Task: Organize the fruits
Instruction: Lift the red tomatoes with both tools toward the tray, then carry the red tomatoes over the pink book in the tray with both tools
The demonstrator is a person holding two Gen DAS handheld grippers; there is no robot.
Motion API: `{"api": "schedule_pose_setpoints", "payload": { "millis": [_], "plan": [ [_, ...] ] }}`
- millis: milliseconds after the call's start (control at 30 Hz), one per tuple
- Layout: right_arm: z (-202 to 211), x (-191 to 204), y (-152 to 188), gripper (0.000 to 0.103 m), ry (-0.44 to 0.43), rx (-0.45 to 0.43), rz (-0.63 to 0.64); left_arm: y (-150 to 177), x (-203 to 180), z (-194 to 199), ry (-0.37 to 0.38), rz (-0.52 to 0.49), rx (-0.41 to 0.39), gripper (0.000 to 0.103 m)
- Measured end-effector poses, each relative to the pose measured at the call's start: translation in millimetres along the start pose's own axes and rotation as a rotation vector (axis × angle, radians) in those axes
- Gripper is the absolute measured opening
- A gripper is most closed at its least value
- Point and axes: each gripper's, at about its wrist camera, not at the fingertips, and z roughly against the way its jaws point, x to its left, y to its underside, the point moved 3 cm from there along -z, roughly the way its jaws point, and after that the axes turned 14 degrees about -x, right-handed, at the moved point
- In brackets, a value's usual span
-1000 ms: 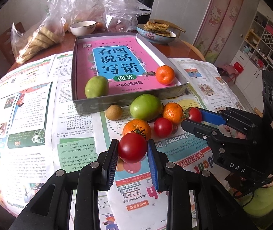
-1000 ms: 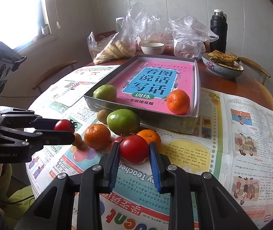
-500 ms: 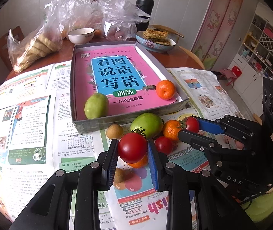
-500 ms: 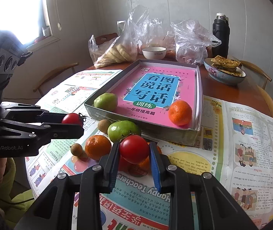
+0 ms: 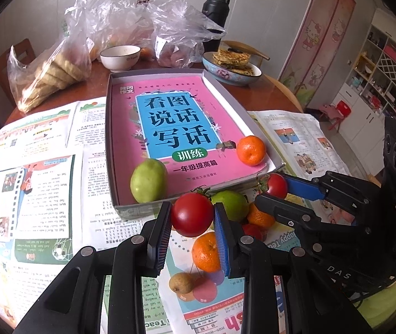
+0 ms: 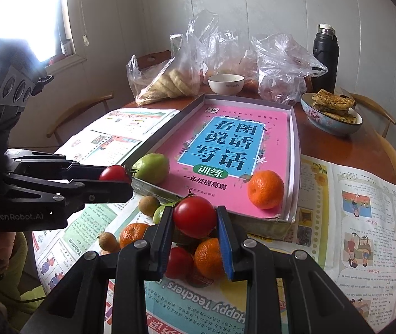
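My left gripper (image 5: 192, 218) is shut on a red tomato (image 5: 192, 214), held above the fruit pile near the front wall of the grey box tray (image 5: 131, 212). My right gripper (image 6: 195, 218) is shut on another red tomato (image 6: 195, 217), also raised by the tray's front edge. The tray holds a pink book, a green fruit (image 5: 148, 180) and an orange (image 5: 250, 150). On the newspaper below lie a green fruit (image 5: 232, 204), oranges (image 5: 205, 253), a red tomato (image 6: 179, 261) and small brown fruits (image 5: 181, 282).
Newspapers (image 5: 44, 183) cover the round wooden table. At the back stand plastic bags of food (image 5: 56, 75), a white bowl (image 5: 120, 57), a bowl of flatbread (image 5: 231, 68) and a black flask (image 5: 214, 14). Chairs surround the table.
Both grippers have lifted their tomatoes and moved forward toward the tray's front edge. The fruit pile on the newspaper now lies lower and nearer in both views.
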Motion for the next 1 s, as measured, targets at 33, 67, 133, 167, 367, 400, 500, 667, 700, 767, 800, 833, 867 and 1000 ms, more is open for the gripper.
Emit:
{"api": "schedule_pose_setpoints", "payload": {
  "millis": [33, 67, 133, 167, 367, 400, 500, 667, 700, 767, 800, 833, 867, 1000],
  "plan": [
    [-2, 0, -2, 0.030, 0.000, -0.001, 0.000, -2, 1, -1, 0.000, 0.002, -0.002, 0.030],
    [-3, 0, -3, 0.030, 0.000, -0.002, -0.001, -4, 3, -2, 0.001, 0.004, -0.003, 0.030],
    [-7, -1, -7, 0.030, -0.001, -0.004, -0.003, -9, 5, -3, 0.002, 0.006, -0.007, 0.030],
    [-9, -1, -9, 0.030, -0.001, -0.005, -0.004, -11, 6, -4, 0.002, 0.007, -0.009, 0.030],
    [-20, -3, -16, 0.030, 0.001, 0.000, -0.009, -26, 15, -12, 0.000, 0.006, -0.013, 0.030],
    [-22, -3, -16, 0.030, 0.002, 0.001, -0.011, -28, 17, -15, -0.003, 0.004, -0.010, 0.030],
    [-28, -5, -18, 0.030, 0.007, 0.004, -0.019, -35, 21, -24, -0.007, 0.000, 0.001, 0.030],
    [-36, -8, -19, 0.030, 0.014, 0.009, -0.033, -44, 24, -42, -0.004, -0.004, 0.028, 0.030],
    [-37, -10, -19, 0.030, 0.018, 0.010, -0.038, -45, 25, -46, -0.004, -0.004, 0.033, 0.030],
    [-39, -15, -17, 0.030, 0.029, 0.013, -0.048, -48, 28, -54, -0.007, -0.003, 0.042, 0.030],
    [-41, -17, -16, 0.030, 0.034, 0.016, -0.053, -50, 29, -58, -0.012, 0.001, 0.050, 0.030],
    [-43, -18, -16, 0.030, 0.033, 0.019, -0.054, -51, 31, -63, -0.019, 0.003, 0.058, 0.030],
    [-44, -19, -15, 0.030, 0.035, 0.022, -0.057, -52, 33, -67, -0.027, 0.005, 0.065, 0.030],
    [-49, -24, -13, 0.030, 0.031, 0.030, -0.062, -56, 35, -83, -0.052, 0.006, 0.092, 0.030]
  ]
}}
